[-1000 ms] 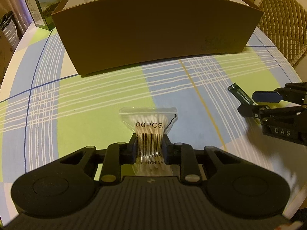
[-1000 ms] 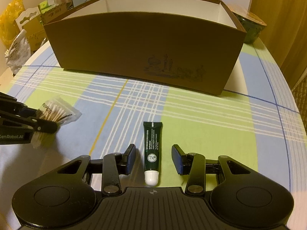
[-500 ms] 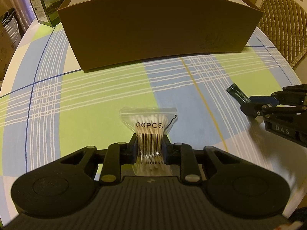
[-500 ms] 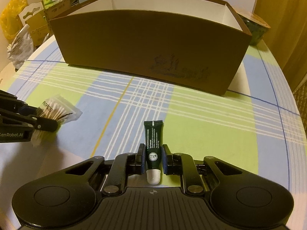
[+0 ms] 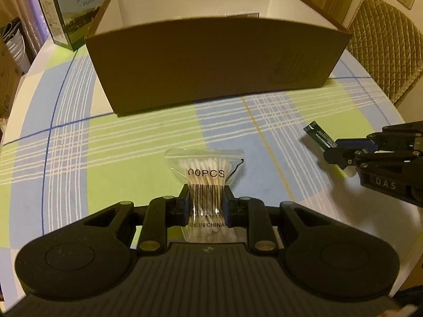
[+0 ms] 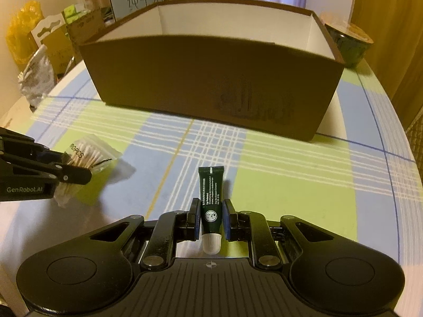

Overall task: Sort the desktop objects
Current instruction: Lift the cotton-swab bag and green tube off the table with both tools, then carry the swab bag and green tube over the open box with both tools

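The left gripper point(image 5: 205, 203) pinches a clear plastic bag of white cotton swabs point(image 5: 205, 174), its lower print hidden. The right gripper point(image 6: 210, 215) clamps a dark green tube point(image 6: 210, 192). At twelve o'clock, the open brown cardboard box point(image 5: 211, 60); contents mostly hidden.

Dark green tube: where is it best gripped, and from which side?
Grip the dark green tube across its rounder lower body just above the white cap, coming from the cap end along its length. The crimped far end is flat and thin. The right gripper holds it that way.
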Demonstrator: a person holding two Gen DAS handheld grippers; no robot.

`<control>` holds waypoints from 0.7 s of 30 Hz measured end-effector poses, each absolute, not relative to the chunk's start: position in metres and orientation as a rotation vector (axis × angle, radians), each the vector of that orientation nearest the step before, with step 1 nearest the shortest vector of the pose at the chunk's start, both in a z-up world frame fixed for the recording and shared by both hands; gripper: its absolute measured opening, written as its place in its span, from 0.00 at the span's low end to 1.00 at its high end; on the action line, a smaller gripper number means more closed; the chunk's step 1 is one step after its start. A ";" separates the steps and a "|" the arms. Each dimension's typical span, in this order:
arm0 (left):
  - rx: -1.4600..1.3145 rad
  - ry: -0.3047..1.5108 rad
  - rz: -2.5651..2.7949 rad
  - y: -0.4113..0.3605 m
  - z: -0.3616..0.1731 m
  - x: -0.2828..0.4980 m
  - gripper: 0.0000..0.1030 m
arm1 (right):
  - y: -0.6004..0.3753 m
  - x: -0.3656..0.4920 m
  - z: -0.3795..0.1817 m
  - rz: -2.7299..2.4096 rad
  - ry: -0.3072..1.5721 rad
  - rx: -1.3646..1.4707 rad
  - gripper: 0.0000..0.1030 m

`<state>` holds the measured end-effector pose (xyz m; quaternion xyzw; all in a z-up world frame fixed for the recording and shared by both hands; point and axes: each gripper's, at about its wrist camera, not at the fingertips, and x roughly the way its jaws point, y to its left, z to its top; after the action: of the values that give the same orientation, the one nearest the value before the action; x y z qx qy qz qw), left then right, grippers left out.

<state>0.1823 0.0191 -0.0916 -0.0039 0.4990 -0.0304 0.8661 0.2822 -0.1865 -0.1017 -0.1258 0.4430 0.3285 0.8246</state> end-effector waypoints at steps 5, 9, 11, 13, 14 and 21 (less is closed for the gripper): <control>-0.024 1.002 -0.069 0.020 -0.073 0.181 0.18 | -0.189 0.281 -0.085 0.722 0.923 -0.226 0.13; -0.046 0.956 -0.076 0.023 -0.053 0.182 0.18 | -0.188 0.282 -0.066 0.751 0.888 -0.190 0.13; -0.050 0.922 -0.078 0.025 -0.041 0.183 0.18 | -0.186 0.283 -0.055 0.767 0.872 -0.165 0.13; -0.052 0.884 -0.079 0.027 -0.028 0.186 0.18 | -0.184 0.285 -0.043 0.786 0.850 -0.147 0.13; -0.053 0.867 -0.078 0.028 -0.022 0.188 0.18 | -0.182 0.286 -0.037 0.794 0.838 -0.140 0.13; -0.049 0.761 -0.078 0.036 0.014 0.216 0.18 | -0.170 0.310 -0.002 0.815 0.772 -0.071 0.13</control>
<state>0.2159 0.0361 0.0144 -0.0238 0.3714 -0.0379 0.9274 0.3104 -0.1703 -0.0024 -0.0334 0.3660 0.3865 0.8459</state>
